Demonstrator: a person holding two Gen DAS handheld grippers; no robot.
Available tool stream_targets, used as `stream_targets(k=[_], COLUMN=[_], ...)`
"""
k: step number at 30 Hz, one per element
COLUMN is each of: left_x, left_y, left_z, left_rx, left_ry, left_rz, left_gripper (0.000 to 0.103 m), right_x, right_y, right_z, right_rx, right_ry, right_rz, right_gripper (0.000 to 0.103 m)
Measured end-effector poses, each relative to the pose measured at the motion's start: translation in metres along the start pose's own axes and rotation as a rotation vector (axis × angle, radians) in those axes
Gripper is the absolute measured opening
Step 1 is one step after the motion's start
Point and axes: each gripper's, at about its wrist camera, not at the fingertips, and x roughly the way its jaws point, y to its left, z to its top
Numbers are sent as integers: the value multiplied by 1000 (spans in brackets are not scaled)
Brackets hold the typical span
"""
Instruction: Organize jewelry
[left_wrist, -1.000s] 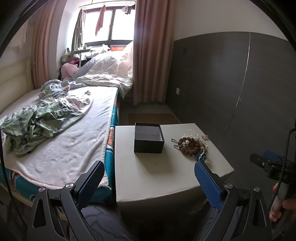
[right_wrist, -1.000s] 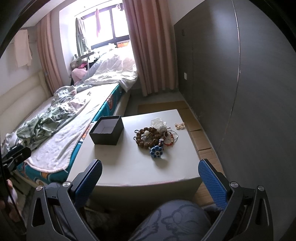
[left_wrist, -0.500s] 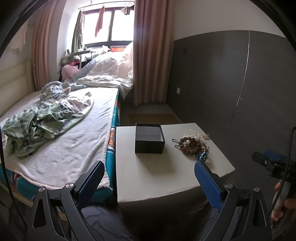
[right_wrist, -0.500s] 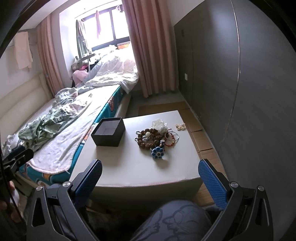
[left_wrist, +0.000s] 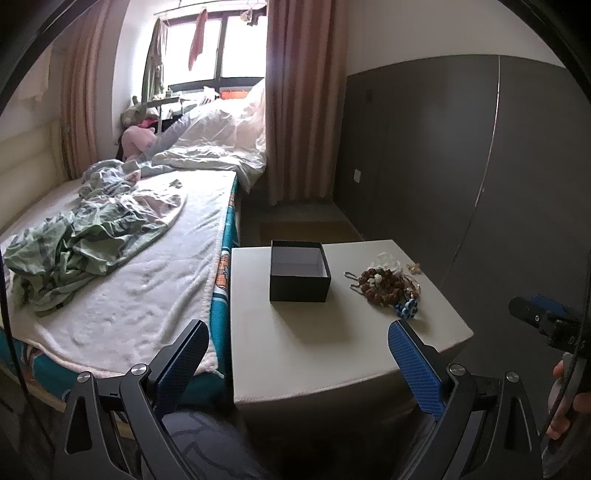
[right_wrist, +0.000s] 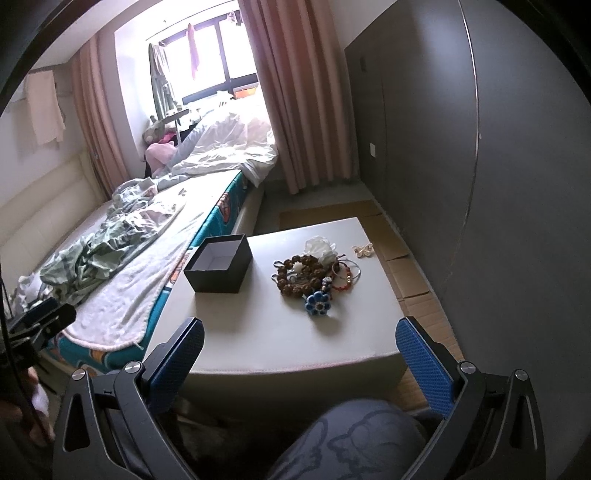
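Observation:
An open black box (left_wrist: 299, 271) (right_wrist: 218, 265) with a white inside stands on a low white table (left_wrist: 325, 339) (right_wrist: 266, 332). To its right lies a pile of jewelry: a brown bead bracelet (left_wrist: 380, 284) (right_wrist: 301, 275), a blue flower charm (left_wrist: 406, 308) (right_wrist: 317, 303), red and thin bangles (right_wrist: 345, 275), a white flower piece (right_wrist: 320, 246) and a small gold piece (right_wrist: 362, 251). My left gripper (left_wrist: 295, 354) is open and empty, short of the table's near edge. My right gripper (right_wrist: 299, 354) is open and empty, also short of the near edge.
A bed (left_wrist: 122, 266) with rumpled clothes (left_wrist: 77, 240) runs along the table's left side. A dark grey wall (left_wrist: 461, 166) stands to the right. My knee (right_wrist: 351, 439) is below the right gripper. Cardboard (right_wrist: 410, 273) lies on the floor right of the table.
Both grippers have drifted slightly; the table and box sit a little differently in view. Both stay open and empty. Nothing on the table has moved.

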Motion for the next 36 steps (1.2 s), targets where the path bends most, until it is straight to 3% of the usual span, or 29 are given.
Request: stream_targets(k=[4, 12, 23, 36], left_x=[13, 49, 120, 188], left_y=[-2, -12, -43, -105], left_z=[2, 14, 30, 32], left_rx=[13, 36, 46, 91], left_ry=[20, 53, 155, 270], left_rz=[-7, -28, -96, -217], left_gripper=[98, 96, 72, 65], right_x=[8, 40, 91, 126], right_y=[-9, -36, -73, -111], right_z=[2, 4, 7, 20], right_rx=[46, 109, 176, 209], right_ry=[17, 62, 132, 192], right_rz=[51, 59, 86, 84], right_gripper=[103, 103, 103, 98])
